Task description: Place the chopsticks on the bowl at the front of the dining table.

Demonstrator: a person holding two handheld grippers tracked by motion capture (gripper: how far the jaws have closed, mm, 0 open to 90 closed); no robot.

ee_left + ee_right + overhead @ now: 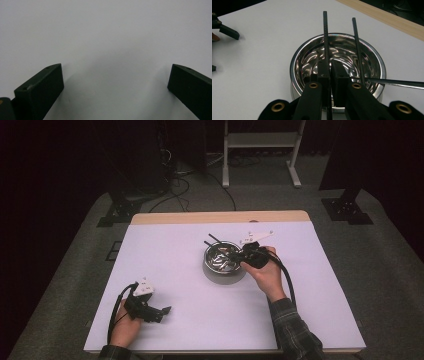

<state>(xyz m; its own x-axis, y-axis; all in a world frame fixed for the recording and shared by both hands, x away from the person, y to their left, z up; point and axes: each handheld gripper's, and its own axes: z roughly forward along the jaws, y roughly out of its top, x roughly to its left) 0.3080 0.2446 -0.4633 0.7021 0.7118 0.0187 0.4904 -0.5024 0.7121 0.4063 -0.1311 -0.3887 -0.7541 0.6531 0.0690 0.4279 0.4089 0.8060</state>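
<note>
A shiny steel bowl (pixel 212 271) (pixel 294 62) stands at the middle of the white table. My right gripper (pixel 236 255) (pixel 330 63) hangs over its near rim, shut on a thin black chopstick (pixel 325 32) (pixel 216 248) that runs out past the jaws across the bowl. A second black chopstick (pixel 357 47) (pixel 215 239) leans in the bowl beside it. My left gripper (pixel 161 314) (pixel 115 77) rests near the table's front left, open, with bare table between its jaws.
A thin silver rod (pixel 402 84) lies over the bowl's rim, pointing right in the right gripper view. The white sheet (pixel 175 250) ends at a wooden strip (pixel 220 217) along the far edge. A white frame (pixel 262 150) and cables stand on the floor beyond.
</note>
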